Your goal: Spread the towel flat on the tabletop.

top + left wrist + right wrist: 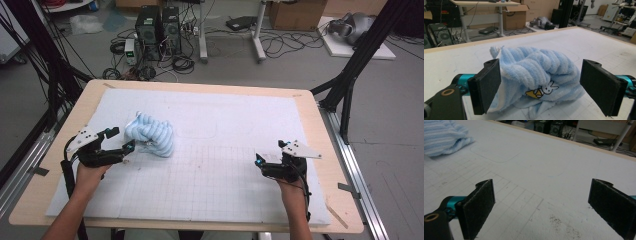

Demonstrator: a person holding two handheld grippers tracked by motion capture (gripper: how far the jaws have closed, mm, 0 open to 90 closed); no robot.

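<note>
A wooden table [320, 125] is carrying a white gridded mat [225, 125]. A crumpled light-blue towel [151, 133] is lying on the mat's left half.

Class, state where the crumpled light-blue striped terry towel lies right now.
In the high view, the crumpled light-blue striped terry towel lies on the white mat's left half, just ahead of the open left hand-held gripper.

Black fingers [486, 87], teal mounts, grey plates
</note>
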